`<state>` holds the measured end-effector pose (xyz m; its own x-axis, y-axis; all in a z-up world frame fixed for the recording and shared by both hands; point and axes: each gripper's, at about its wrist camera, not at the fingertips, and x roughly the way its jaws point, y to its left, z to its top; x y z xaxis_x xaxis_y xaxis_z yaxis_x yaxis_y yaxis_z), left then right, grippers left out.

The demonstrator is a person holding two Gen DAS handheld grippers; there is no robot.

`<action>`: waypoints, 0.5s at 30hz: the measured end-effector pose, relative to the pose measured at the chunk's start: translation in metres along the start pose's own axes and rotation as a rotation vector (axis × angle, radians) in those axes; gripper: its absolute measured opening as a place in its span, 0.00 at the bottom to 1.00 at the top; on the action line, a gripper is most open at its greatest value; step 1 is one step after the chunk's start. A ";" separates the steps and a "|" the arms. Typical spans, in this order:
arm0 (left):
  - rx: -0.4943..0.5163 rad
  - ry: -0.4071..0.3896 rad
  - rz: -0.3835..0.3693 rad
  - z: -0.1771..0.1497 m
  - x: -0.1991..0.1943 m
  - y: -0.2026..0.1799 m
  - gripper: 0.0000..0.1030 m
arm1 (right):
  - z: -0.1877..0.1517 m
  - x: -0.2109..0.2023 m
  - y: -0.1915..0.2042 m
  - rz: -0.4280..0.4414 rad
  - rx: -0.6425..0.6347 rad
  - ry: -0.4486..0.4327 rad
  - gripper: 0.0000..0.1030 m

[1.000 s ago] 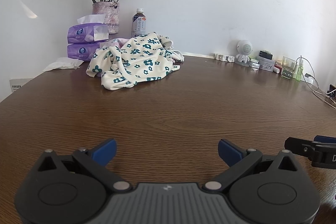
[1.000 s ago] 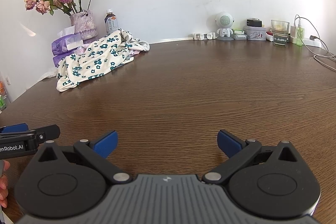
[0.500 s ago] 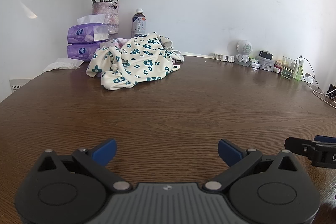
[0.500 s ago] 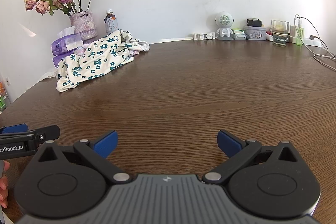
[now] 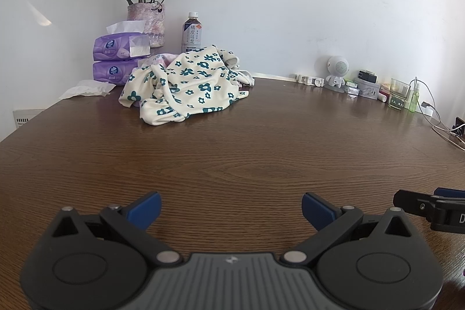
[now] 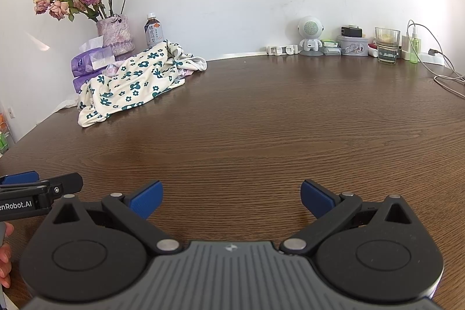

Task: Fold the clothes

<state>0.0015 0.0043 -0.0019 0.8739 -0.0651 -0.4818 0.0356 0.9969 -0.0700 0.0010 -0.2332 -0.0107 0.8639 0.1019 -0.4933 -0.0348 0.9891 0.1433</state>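
Both tongs, left gripper and right gripper, spread wide, empty; floral garment crumpled at eleven o'clock on table.

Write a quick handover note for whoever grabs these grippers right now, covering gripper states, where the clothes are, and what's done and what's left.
Left gripper: open, empty, low over the wooden table.
Right gripper: open, empty, beside the left one.
Clothes: floral garment lies crumpled at the table's far left, in front of the tissue packs and tea bottle, a pink item partly under it.
Done: nothing folded.
Left: bring the garment to the bare table area, spread it flat, fold it, then the pink one.
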 end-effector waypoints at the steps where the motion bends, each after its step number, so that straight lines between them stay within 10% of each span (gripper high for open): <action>1: -0.001 0.000 0.000 0.000 0.000 0.000 1.00 | 0.000 0.000 0.000 0.000 0.001 0.000 1.00; 15: 0.001 -0.012 -0.016 -0.001 -0.002 0.000 1.00 | 0.000 -0.001 0.002 -0.005 -0.003 -0.004 1.00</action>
<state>-0.0008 0.0044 -0.0014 0.8790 -0.0803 -0.4700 0.0500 0.9958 -0.0766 -0.0001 -0.2310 -0.0100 0.8659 0.0968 -0.4907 -0.0323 0.9899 0.1382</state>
